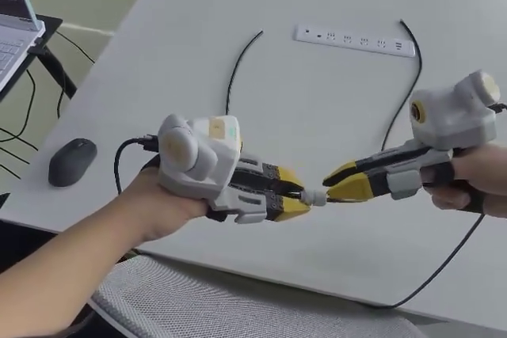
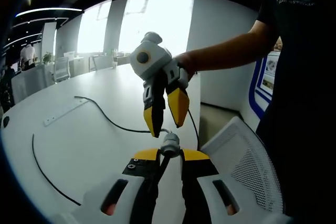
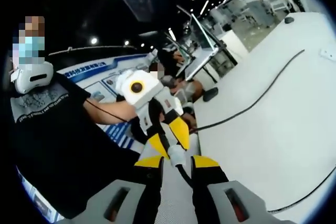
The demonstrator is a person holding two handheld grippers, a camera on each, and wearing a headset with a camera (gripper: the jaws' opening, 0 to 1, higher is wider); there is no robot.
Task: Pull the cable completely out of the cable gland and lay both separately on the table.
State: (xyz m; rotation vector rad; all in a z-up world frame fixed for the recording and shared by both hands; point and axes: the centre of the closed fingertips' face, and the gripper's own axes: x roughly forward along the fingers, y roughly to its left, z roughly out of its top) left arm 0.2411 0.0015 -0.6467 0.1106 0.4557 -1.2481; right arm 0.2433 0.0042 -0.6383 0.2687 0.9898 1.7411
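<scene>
A small pale grey cable gland [image 1: 315,195] hangs in the air above the near edge of the white table [image 1: 333,116], between the two gripper tips. My left gripper [image 1: 299,199] comes in from the left and is shut on the cable gland [image 2: 169,144], which sits at its yellow tips [image 2: 170,155]. My right gripper [image 1: 327,189] meets it tip to tip from the right. In the right gripper view a short black cable [image 3: 185,176] runs from the gland [image 3: 176,156] back between my own jaws [image 3: 177,162], which are shut on it.
A white power strip [image 1: 354,39] lies at the back of the table with a black lead to its right. A loose black cable [image 1: 238,69] lies mid-table. A black mouse [image 1: 72,161] sits left, a laptop [image 1: 12,21] far left, a mesh chair [image 1: 198,298] below.
</scene>
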